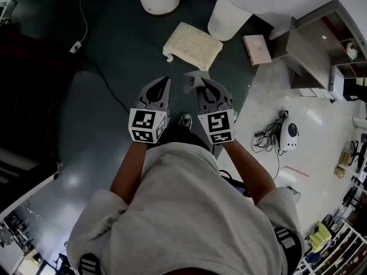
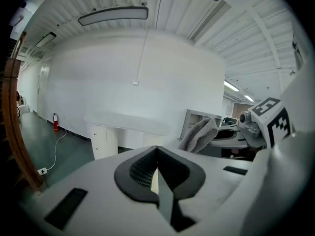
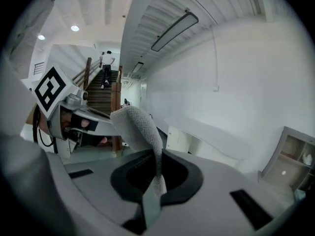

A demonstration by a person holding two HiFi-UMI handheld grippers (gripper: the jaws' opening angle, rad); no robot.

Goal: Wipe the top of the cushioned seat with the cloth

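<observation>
- The right gripper (image 1: pixel 201 83) is clamped on the grey cloth (image 1: pixel 192 79); the left gripper (image 1: pixel 166 83) is closed on nothing.
- The cushioned seat (image 1: pixel 193 46) lies on the dark floor (image 1: pixel 103 113) at 12 o'clock from the cloth, near but apart.
- Its long axis runs about 10 to 4.
- The right gripper looks slightly nearer.

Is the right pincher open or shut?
Shut. The right gripper has its jaws pinched on the cloth, which sticks up from between them.
</observation>
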